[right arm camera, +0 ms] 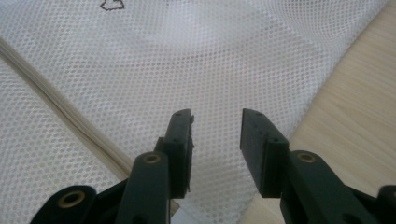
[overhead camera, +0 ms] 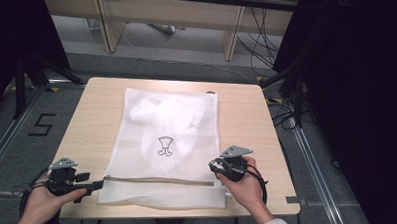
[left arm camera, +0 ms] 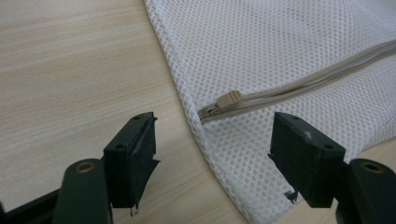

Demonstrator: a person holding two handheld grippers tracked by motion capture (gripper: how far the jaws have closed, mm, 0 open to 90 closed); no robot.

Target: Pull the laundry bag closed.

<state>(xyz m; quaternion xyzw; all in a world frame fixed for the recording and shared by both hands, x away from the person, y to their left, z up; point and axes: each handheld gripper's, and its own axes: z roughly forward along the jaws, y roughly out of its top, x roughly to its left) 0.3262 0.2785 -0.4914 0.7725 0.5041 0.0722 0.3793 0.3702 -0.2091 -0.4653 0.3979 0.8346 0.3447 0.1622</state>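
Near edge of the bench [overhead camera: 82,126]: a white mesh laundry bag [overhead camera: 172,143] lies flat, its beige zipper [overhead camera: 159,181] running left to right along the near side. The zipper pull [left arm camera: 229,99] sits at the far left end of that line, at the bag's near-left corner. The left claw [overhead camera: 100,184] lies level just left of this corner, jaws apart and holding nothing; in the left gripper view the pull lies straight ahead between the jaws, a little beyond their tips. It is plainly the nearer claw to the pull. The right claw [overhead camera: 216,166] rests over the bag's near-right part, jaws apart, mesh beneath them and nothing clamped. Farther back, white laundry [overhead camera: 161,113] shows through the mesh.
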